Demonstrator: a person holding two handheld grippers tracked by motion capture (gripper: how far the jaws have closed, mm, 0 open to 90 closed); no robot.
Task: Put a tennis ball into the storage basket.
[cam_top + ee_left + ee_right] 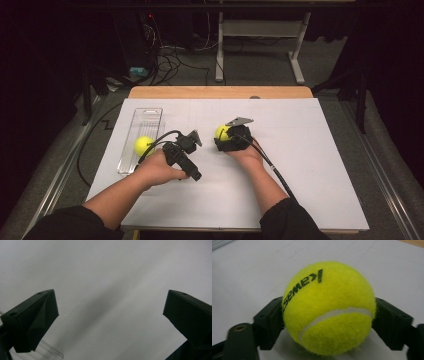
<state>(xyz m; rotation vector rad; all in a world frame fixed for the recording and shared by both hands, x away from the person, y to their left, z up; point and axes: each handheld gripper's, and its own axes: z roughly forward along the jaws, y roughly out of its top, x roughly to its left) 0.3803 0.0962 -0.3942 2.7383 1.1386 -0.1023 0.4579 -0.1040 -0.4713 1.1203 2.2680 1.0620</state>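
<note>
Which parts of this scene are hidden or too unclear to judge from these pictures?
- High view: the right gripper covers most of its tennis ball, so the grip is hidden there.
- Right gripper view: the ball's underside is hidden by its own bulk; contact with the white table is unclear.
- Left gripper view: the clear tray is cut off by the bottom edge.
- High view: the second ball's print is too small.
</note>
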